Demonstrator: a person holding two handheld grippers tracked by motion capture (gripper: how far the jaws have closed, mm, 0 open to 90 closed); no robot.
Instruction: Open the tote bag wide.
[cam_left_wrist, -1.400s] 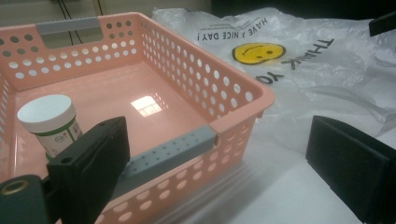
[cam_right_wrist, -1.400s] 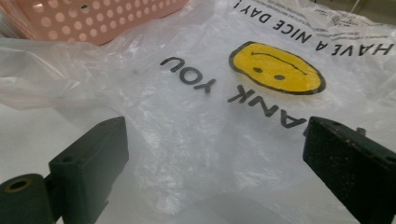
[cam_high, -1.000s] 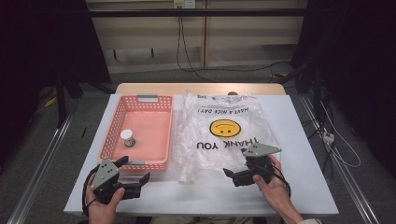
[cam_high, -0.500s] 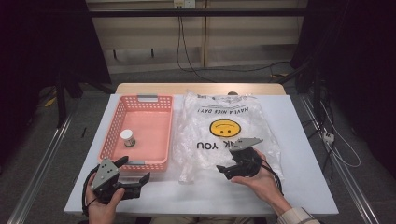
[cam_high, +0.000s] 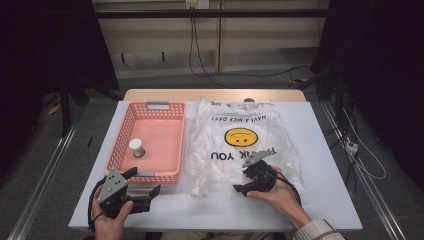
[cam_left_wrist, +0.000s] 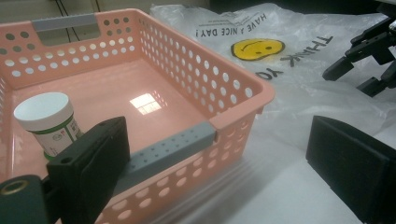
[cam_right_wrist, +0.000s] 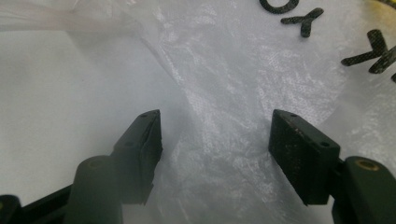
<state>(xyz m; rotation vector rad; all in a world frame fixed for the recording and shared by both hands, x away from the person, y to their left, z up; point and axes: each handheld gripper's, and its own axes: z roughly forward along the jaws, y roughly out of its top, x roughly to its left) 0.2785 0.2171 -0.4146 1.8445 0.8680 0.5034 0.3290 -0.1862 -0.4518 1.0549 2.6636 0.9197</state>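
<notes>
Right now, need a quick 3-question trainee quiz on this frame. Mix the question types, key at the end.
1. True or false: the small white-lidded jar stands on the plastic bag.
2. Multiple choice: the right gripper has its fingers over which thing? A) the pink basket B) the bag's clear film C) bare table
3. Short answer: what yellow picture is printed on the bag?

Key
1. False: it stands upright inside the basket, near the left wall.
2. B. The fingers have just been closing, with bag film between them, but the pads do not yet press on it.
3. A smiley face, upside down in the high view.
</notes>
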